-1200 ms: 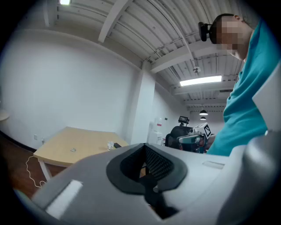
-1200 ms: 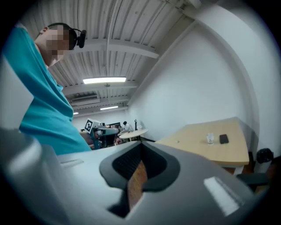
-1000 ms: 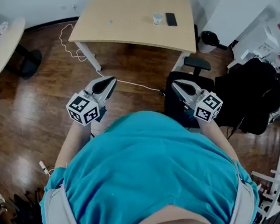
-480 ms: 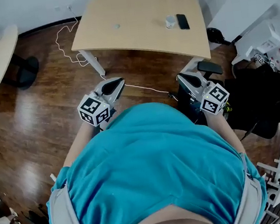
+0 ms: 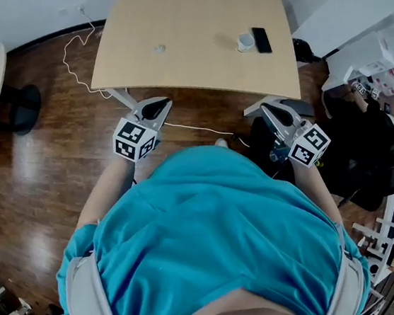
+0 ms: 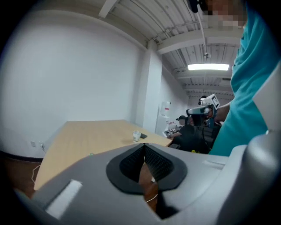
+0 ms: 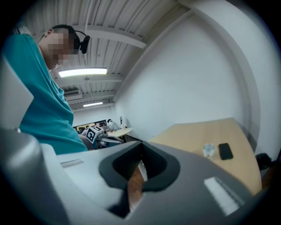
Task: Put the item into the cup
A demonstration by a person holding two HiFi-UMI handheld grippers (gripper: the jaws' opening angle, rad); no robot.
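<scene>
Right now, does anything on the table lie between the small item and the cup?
Nothing visible does: bare tabletop separates the small item and the cup. The black phone lies past the cup.

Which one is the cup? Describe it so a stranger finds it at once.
Look at the light wooden table ahead of the person. Near its right edge stands the cup, small and clear, right beside a flat black phone.

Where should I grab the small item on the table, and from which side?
Probably pinch the item across its sides, straight down from above. It lies low on the table, well apart from the cup, so nothing blocks a top approach. Its exact shape is too small to tell.
</scene>
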